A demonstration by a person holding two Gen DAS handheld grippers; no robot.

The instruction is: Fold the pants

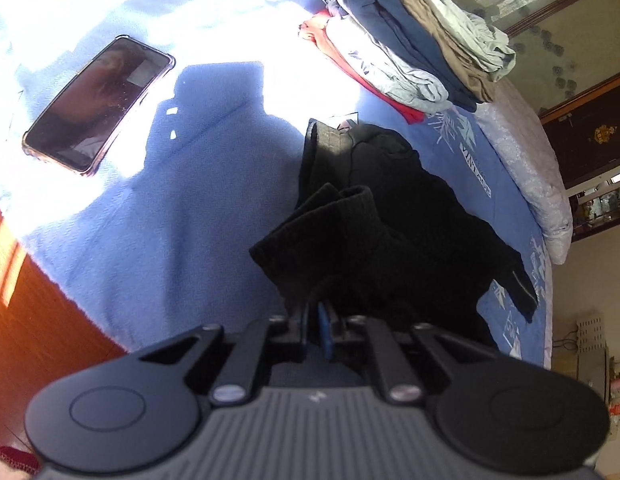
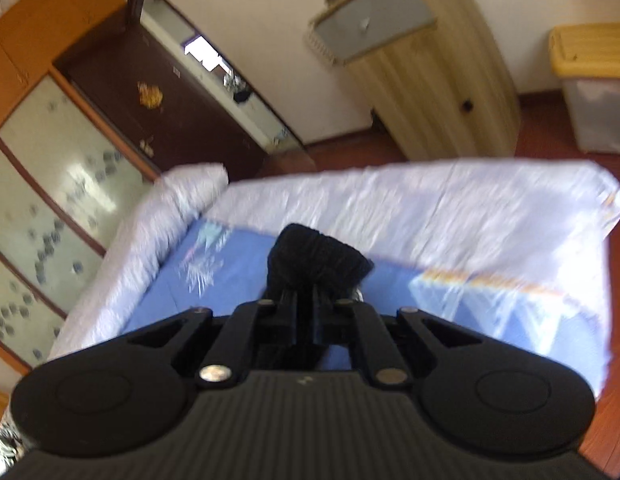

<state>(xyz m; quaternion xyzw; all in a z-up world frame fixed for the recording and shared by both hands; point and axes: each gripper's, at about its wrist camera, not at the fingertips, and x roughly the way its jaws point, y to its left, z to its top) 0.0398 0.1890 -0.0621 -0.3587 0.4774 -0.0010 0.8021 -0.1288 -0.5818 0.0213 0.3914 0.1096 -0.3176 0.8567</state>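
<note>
Black pants point(image 1: 374, 216) lie bunched on the blue bedsheet point(image 1: 181, 208), folded over on themselves. My left gripper point(image 1: 318, 312) is shut on a near edge of the pants and holds it just above the sheet. In the right wrist view my right gripper point(image 2: 307, 296) is shut on a ribbed black end of the pants point(image 2: 318, 256), lifted above the bed. That view is blurred by motion.
A phone point(image 1: 97, 104) lies on the sheet at the left. A pile of folded clothes point(image 1: 406, 40) sits at the back. A rolled white quilt point(image 2: 350, 208) lines the bed's far edge. A wooden cabinet point(image 2: 422, 60) and a yellow-lidded bin point(image 2: 594, 80) stand beyond.
</note>
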